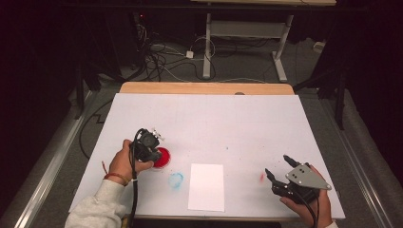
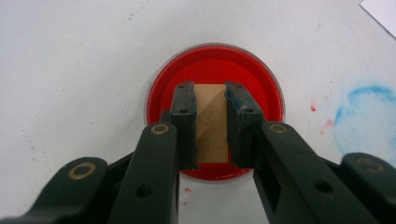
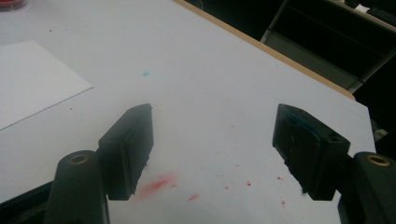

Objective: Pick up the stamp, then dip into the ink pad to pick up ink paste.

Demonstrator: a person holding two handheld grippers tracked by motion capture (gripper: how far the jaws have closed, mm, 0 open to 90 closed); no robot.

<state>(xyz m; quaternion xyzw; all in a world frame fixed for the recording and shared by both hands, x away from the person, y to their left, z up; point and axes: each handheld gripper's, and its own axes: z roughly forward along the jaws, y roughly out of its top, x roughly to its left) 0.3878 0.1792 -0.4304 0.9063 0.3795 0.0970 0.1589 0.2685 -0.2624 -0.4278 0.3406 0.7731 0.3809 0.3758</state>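
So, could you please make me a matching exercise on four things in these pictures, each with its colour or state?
Column one:
1. wooden block
2. ink pad
3. sheet of paper
4. right tongs

Column two:
a. red
b. open, holding nothing
c. clamped in the left tongs
d. white, lying flat

Pairs: 1-c, 2-a, 3-d, 4-b

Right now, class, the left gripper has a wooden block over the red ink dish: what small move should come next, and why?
Probably lift the left gripper straight up. It is shut on the wooden block, which sits over the red ink dish, so the block looks ready to carry to the white paper sheet, which bears no mark yet.
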